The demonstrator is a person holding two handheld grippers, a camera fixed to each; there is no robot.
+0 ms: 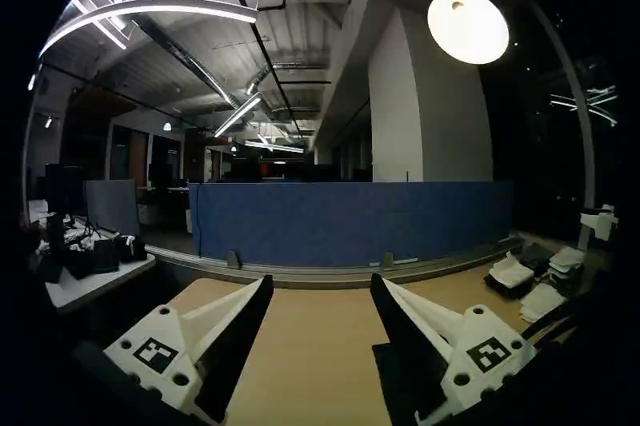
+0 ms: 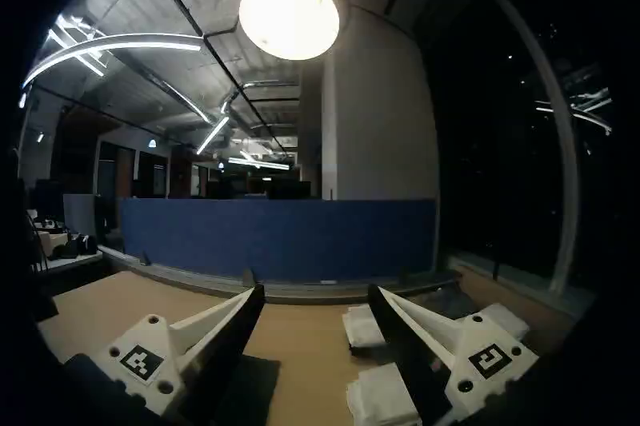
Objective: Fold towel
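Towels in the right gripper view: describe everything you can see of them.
Several white towels lie folded into small, thick rectangles, soft cloth by the look, flat on the tan wooden table and apart from each other. One sits between the fingers of the open right gripper, one lies nearer the camera, partly hidden by a finger, and one lies on that finger's other side. Nothing grips them.

dim office | wood desk (image 1: 320, 346) | blue divider (image 1: 352, 222) behind it | white column (image 1: 420, 106) | round lamp (image 1: 468, 26) lit overhead | curved strip lights (image 1: 152, 9) on bare ceiling (image 1: 320, 42) with ducts (image 1: 192, 66) | dark windows (image 2: 496, 170) beside column | cluttered side desk (image 1: 96, 278) nearby
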